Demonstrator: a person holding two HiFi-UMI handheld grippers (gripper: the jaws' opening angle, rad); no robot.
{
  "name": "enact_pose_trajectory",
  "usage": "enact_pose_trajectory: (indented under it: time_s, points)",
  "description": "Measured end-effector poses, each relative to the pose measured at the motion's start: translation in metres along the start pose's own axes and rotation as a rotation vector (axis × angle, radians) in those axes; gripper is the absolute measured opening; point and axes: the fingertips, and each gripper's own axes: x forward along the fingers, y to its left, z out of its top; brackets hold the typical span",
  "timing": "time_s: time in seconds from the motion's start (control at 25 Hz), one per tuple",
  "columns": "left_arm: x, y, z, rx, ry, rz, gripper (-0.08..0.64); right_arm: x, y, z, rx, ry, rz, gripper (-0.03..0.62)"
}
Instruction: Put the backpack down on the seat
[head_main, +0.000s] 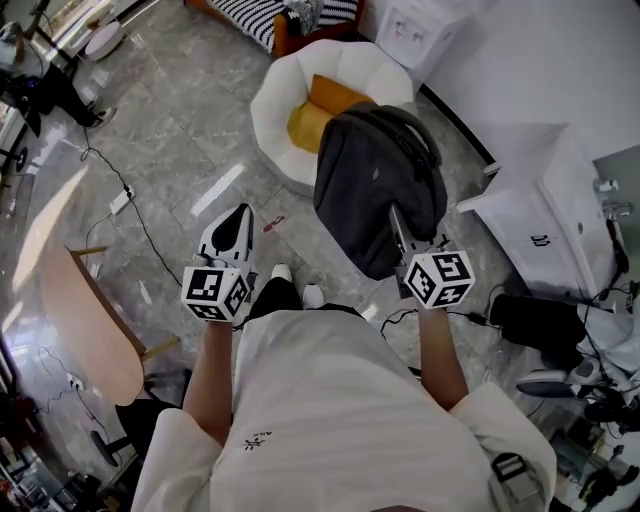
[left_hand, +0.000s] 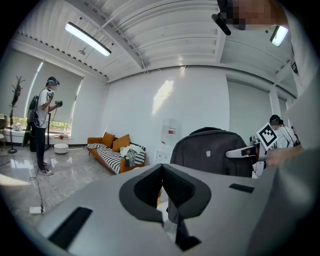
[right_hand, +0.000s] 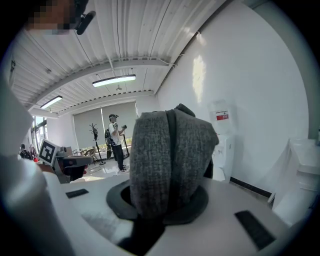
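Right gripper (head_main: 396, 222) clamped tight on dark grey backpack (head_main: 375, 180) (grey fabric fills the jaws). The bag hangs just near-right of the white round seat (head_main: 272, 110) with its orange cushion (head_main: 305, 122), not set down. Left gripper (head_main: 232, 225) closed, empty, left of bag.

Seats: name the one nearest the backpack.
The round white armchair with the yellow cushion, right by the backpack; the striped sofa stands farther back.
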Motion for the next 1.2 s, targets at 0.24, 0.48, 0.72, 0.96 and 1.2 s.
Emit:
enact_pose_trajectory:
  time_s: [0.24, 0.48, 0.72, 0.96, 1.2]
  points:
    - [0.026, 0.001, 0.006, 0.006, 0.003, -0.04, 0.017, 0.007, -0.008, 0.004, 0.008, -0.003, -0.019, 0.078]
    - [0.063, 0.01, 0.007, 0.013, 0.02, -0.092, 0.017, 0.025, -0.019, 0.003, 0.03, 0.001, -0.049, 0.078]
    - [0.11, 0.04, 0.019, 0.023, 0.042, -0.145, 0.017, 0.064, -0.033, 0.014, 0.058, 0.006, -0.108, 0.078]
    - [0.161, 0.067, 0.035, 0.026, 0.057, -0.2, 0.017, 0.104, -0.047, 0.036, 0.077, -0.009, -0.162, 0.078]
    - [0.214, 0.095, 0.053, 0.036, 0.084, -0.271, 0.017, 0.148, -0.059, 0.058, 0.099, -0.011, -0.218, 0.078]
